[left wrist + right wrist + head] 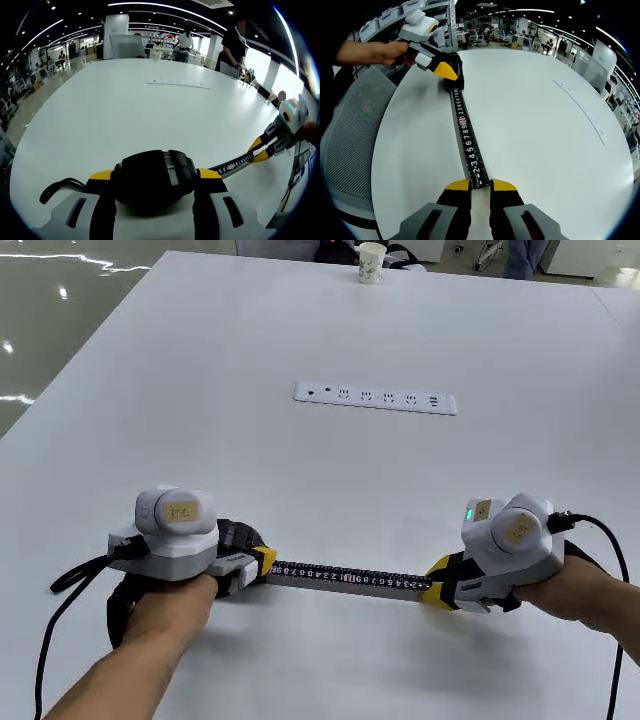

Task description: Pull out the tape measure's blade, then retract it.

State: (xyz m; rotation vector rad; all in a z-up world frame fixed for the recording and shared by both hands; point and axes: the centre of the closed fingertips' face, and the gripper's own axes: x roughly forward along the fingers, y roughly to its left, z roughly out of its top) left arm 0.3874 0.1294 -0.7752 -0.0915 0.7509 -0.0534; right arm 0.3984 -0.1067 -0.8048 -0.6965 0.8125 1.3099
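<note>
The blade (345, 578) of the tape measure (152, 180) lies stretched flat on the white table (300, 470), near its front edge.
The left gripper (256, 563) has its jaws clamped on the tape measure's black body; the right gripper (481, 186) pinches the blade's tip between its jaws. A power strip (375, 397) lies well beyond, a paper cup (371, 262) at the far edge.

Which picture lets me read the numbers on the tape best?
The right gripper view: the blade runs up its middle, digits big and readable. The head view shows the blade as a thin strip with tiny digits. The left gripper view shows a short piece beyond the black case.
</note>
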